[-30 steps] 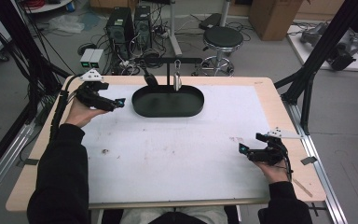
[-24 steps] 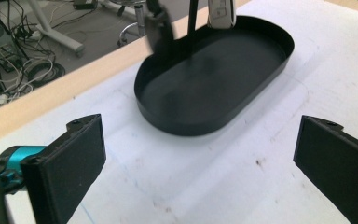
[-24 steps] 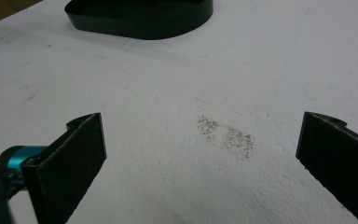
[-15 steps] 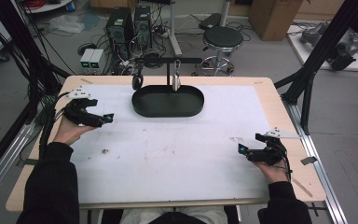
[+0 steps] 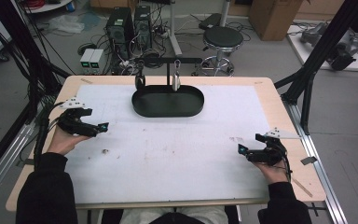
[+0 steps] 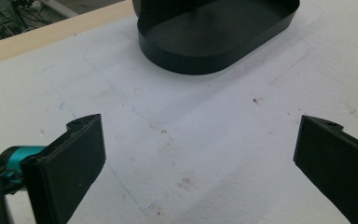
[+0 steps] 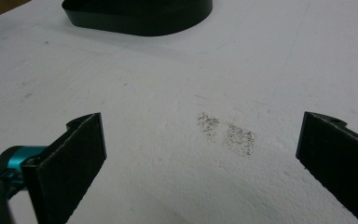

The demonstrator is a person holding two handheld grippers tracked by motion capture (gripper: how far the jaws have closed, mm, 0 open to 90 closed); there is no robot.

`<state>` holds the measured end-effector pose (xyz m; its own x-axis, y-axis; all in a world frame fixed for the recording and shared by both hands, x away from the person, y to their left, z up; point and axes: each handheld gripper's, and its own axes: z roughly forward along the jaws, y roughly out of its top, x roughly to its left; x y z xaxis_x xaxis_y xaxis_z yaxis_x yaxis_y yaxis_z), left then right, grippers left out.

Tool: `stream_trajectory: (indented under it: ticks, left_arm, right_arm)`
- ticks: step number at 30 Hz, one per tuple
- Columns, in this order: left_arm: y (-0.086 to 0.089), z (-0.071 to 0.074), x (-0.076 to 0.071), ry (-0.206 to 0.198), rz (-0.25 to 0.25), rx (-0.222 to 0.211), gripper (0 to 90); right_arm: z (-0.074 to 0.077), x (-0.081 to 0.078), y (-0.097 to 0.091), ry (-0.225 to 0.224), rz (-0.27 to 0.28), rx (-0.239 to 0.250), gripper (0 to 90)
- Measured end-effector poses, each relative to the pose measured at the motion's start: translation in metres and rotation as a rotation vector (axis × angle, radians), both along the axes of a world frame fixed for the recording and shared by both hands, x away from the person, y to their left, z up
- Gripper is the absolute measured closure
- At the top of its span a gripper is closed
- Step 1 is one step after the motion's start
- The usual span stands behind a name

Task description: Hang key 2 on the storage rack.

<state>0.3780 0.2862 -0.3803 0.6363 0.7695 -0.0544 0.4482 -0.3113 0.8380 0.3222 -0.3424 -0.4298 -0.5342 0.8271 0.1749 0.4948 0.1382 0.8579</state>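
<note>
A black oval tray sits at the far middle of the white mat. Behind it rises a T-shaped rack, with a dark piece and a pale piece hanging from its bar. My left gripper rests at the mat's left edge, open and holding nothing. In the left gripper view its wide-apart jaws point at the tray ahead. My right gripper lies low at the right, open and holding nothing. Its jaws frame bare mat, with the tray farther off.
A dark smudge marks the mat between the right jaws, and a small crumb lies near the left hand. Black frame struts stand at the table's right corner. A stool and computer towers are beyond the far edge.
My left gripper has drawn back from beside the tray's left end toward the person along the left edge. The right gripper has stayed put.
</note>
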Motion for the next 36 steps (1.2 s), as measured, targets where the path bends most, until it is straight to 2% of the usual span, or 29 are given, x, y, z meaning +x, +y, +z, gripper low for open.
stream_trajectory:
  ticks: [4,9,16,23,31,36]
  left_arm:
    - [0.001,0.000,-0.006,-0.002,-0.002,0.002,2.6]
    - [0.001,-0.004,-0.015,0.007,-0.012,0.032,2.5]
    - [0.002,-0.010,-0.038,0.007,-0.011,0.053,2.5]
    - [0.010,-0.025,-0.058,0.017,0.023,0.035,2.6]
    - [0.026,-0.036,-0.072,-0.025,0.075,0.025,2.6]
    - [0.030,-0.045,-0.078,-0.021,0.088,0.027,2.6]
  right_arm:
    - [0.000,-0.001,0.001,0.005,-0.002,0.000,0.7]
    - [0.000,-0.001,0.000,0.003,0.001,-0.005,0.7]
    - [-0.001,0.000,0.001,-0.001,0.004,-0.016,0.7]
    - [-0.001,0.000,0.002,0.002,0.006,-0.024,0.7]
    - [-0.001,0.000,0.003,0.004,0.014,-0.030,0.7]
    - [-0.002,0.000,0.003,0.002,0.015,-0.035,0.7]
